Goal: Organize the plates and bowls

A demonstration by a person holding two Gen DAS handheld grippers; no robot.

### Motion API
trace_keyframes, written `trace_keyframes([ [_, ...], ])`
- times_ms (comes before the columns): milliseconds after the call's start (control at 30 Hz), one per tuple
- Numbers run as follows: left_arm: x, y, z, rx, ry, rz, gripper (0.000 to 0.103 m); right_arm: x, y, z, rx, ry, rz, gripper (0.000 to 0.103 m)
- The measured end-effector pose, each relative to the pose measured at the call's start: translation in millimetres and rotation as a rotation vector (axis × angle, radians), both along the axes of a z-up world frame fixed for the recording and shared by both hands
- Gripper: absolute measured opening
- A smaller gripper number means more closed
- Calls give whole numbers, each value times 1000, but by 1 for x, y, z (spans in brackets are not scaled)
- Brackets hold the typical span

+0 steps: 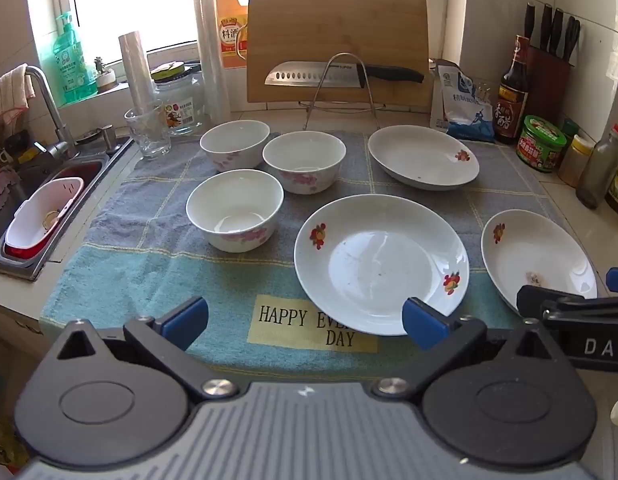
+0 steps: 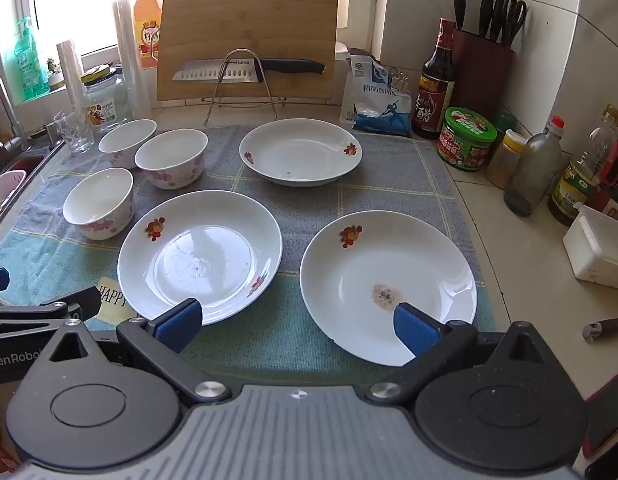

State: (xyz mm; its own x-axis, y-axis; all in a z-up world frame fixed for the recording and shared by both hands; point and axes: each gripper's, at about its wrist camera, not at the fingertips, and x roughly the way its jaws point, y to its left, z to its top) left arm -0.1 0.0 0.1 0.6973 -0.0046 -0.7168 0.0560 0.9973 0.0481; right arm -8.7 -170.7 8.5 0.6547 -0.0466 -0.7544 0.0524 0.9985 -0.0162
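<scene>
On the surface, a blue-grey towel (image 1: 157,264) carries everything you need. At its left, three white bowls (image 1: 235,210) with pink flowers stand close together, upright and empty. To their right lies the middle plate (image 1: 379,262), just ahead of your left hand-held gripper (image 1: 305,322), whose jaws stand wide apart with nothing between them. Behind it sits the far plate (image 1: 423,158), near the cutting board (image 1: 337,40) and knife (image 1: 341,74). Furthest right is the stained plate (image 2: 387,284), under your right hand-held gripper (image 2: 297,326), also spread wide and holding nothing.
</scene>
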Motion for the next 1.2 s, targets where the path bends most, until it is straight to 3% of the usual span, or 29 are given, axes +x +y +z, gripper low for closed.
trace_keyframes([
  [1200,7,1,1,-8,0,-1,102,5,4,0,-6,-11,0,103],
])
